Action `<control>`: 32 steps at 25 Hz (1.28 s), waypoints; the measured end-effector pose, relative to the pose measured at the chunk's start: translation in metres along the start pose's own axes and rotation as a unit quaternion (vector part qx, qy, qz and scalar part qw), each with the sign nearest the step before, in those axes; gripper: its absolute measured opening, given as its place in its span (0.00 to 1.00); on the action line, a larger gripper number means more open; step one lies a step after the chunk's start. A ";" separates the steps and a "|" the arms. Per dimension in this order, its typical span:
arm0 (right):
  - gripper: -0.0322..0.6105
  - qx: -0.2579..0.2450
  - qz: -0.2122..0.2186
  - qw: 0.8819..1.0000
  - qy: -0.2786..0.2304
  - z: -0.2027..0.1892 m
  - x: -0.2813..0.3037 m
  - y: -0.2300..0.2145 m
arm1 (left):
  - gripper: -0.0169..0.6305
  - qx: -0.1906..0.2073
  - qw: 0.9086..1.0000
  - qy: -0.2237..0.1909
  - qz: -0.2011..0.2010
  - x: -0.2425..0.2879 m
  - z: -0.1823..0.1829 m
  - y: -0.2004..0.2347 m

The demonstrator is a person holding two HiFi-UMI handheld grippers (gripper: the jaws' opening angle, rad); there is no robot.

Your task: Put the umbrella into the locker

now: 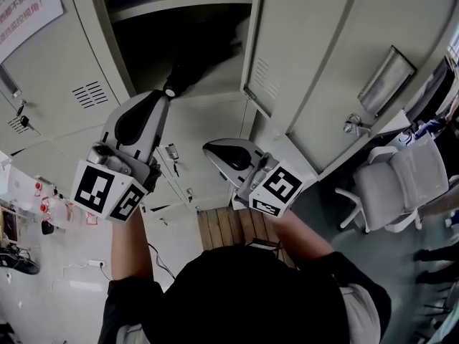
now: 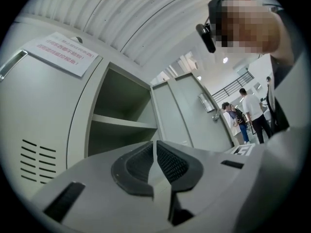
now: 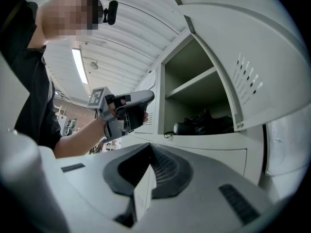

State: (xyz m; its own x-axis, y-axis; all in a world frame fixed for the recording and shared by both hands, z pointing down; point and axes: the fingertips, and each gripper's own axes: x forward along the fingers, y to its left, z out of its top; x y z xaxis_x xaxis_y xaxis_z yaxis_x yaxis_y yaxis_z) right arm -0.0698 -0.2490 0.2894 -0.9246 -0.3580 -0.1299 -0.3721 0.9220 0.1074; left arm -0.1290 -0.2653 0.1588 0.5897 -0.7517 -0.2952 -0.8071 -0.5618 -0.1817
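A black folded umbrella lies in the open locker, its capped end at the front edge. In the right gripper view the umbrella rests on the compartment floor, below a shelf. My left gripper is just in front of that end, shut, with nothing between its pads. The same gripper shows apart from the opening in the right gripper view. My right gripper hangs lower and to the right, also shut and empty.
The locker's door stands open to the right, its latch at the outer edge. Shut neighbouring lockers with keys are on the left. A white chair is at the right, a slatted wooden surface below. People stand far off.
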 end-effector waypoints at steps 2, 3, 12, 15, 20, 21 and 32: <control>0.07 0.002 -0.001 1.000 0.002 -0.003 -0.002 0.001 | 0.08 -0.014 1.000 -0.004 -0.002 -0.008 -0.005 -0.002; 0.07 0.003 -0.001 1.000 0.003 -0.004 -0.002 0.001 | 0.08 -0.024 1.000 -0.003 -0.004 -0.011 -0.010 -0.005; 0.07 0.018 -0.002 1.000 0.015 -0.023 -0.015 0.001 | 0.08 -0.086 0.996 0.010 0.000 -0.041 -0.064 -0.024; 0.07 0.024 -0.002 1.000 0.020 -0.032 -0.020 0.004 | 0.07 -0.101 0.995 0.010 0.010 -0.054 -0.077 -0.026; 0.07 0.040 0.000 0.999 0.031 -0.050 -0.030 0.008 | 0.07 -0.116 0.993 0.012 0.018 -0.071 -0.100 -0.036; 0.07 0.045 -0.001 0.998 0.035 -0.055 -0.032 0.010 | 0.07 -0.118 0.993 0.014 0.019 -0.075 -0.105 -0.038; 0.07 0.078 -0.014 0.996 0.050 -0.102 -0.056 0.024 | 0.07 -0.200 0.978 0.061 0.002 -0.101 -0.185 -0.080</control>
State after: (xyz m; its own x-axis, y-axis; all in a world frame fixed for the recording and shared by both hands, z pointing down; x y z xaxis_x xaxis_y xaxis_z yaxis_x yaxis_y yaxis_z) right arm -0.0351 -0.2213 0.3994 -0.9205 -0.3896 -0.0303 -0.3879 0.9203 -0.0498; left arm -0.1184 -0.2081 0.3773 0.6056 -0.7757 -0.1773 -0.7473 -0.6310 0.2082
